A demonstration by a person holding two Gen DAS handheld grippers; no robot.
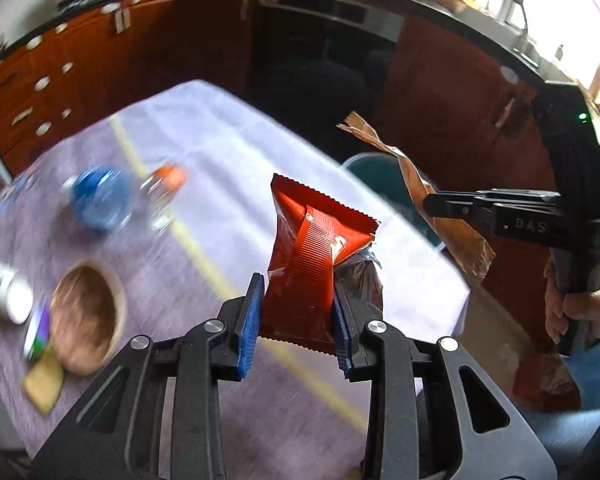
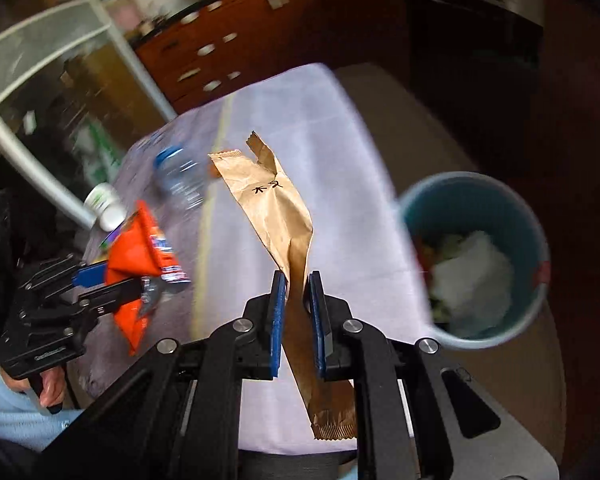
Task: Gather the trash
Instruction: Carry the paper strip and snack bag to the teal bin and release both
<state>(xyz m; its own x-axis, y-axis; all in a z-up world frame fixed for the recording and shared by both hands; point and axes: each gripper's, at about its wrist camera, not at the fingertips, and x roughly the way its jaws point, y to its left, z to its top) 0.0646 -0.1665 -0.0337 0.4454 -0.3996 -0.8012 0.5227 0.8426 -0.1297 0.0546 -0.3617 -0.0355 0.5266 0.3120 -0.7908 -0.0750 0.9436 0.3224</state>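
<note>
Only the right view shows trash inside the bin (image 2: 536, 236), while the left claw (image 1: 298, 316) clamps a red wrapper (image 1: 308, 264) and the right claw (image 2: 298, 312) a brown wrapper (image 2: 280, 208).

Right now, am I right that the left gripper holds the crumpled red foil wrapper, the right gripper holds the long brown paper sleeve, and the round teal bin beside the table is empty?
Not quite: the round teal bin already holds white crumpled trash, as the right wrist view shows. The rest stands: the left gripper holds the crumpled red foil wrapper and the right gripper holds the long brown paper sleeve.
</note>
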